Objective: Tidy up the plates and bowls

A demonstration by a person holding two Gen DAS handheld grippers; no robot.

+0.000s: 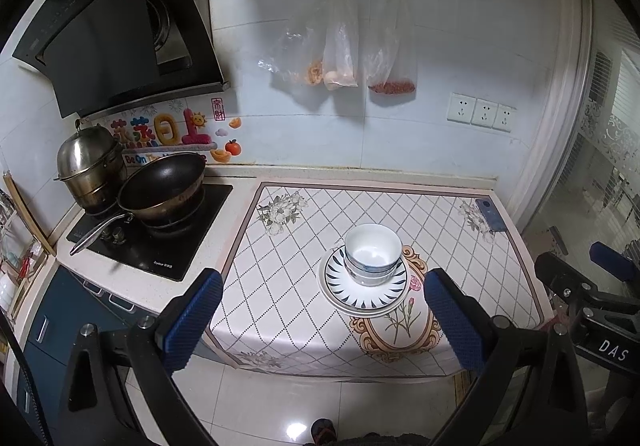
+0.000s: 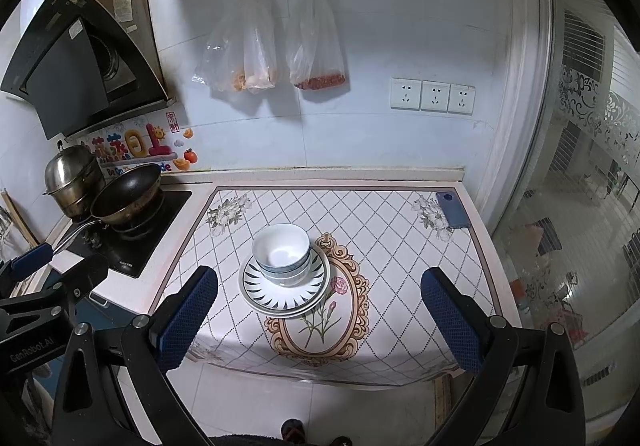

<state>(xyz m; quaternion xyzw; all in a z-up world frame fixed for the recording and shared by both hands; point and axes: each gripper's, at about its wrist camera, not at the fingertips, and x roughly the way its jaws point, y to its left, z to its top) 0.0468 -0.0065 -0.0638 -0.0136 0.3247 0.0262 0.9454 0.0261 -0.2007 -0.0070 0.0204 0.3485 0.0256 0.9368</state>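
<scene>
A stack of white bowls (image 1: 373, 252) with blue bands sits on a stack of plates (image 1: 362, 296), the top plate white with dark leaf marks. The stack stands near the middle of the patterned counter mat; it also shows in the right wrist view as bowls (image 2: 282, 252) on plates (image 2: 280, 296). My left gripper (image 1: 324, 294) is open and empty, held back from the counter's front edge, level with the stack. My right gripper (image 2: 320, 294) is open and empty, also back from the edge, with the stack left of its centre.
A black wok (image 1: 162, 184) and a steel steamer pot (image 1: 86, 162) sit on the stove at the left. A blue phone (image 2: 452, 209) lies at the mat's back right corner. Plastic bags (image 1: 340, 46) hang on the wall. A glass door is at the right.
</scene>
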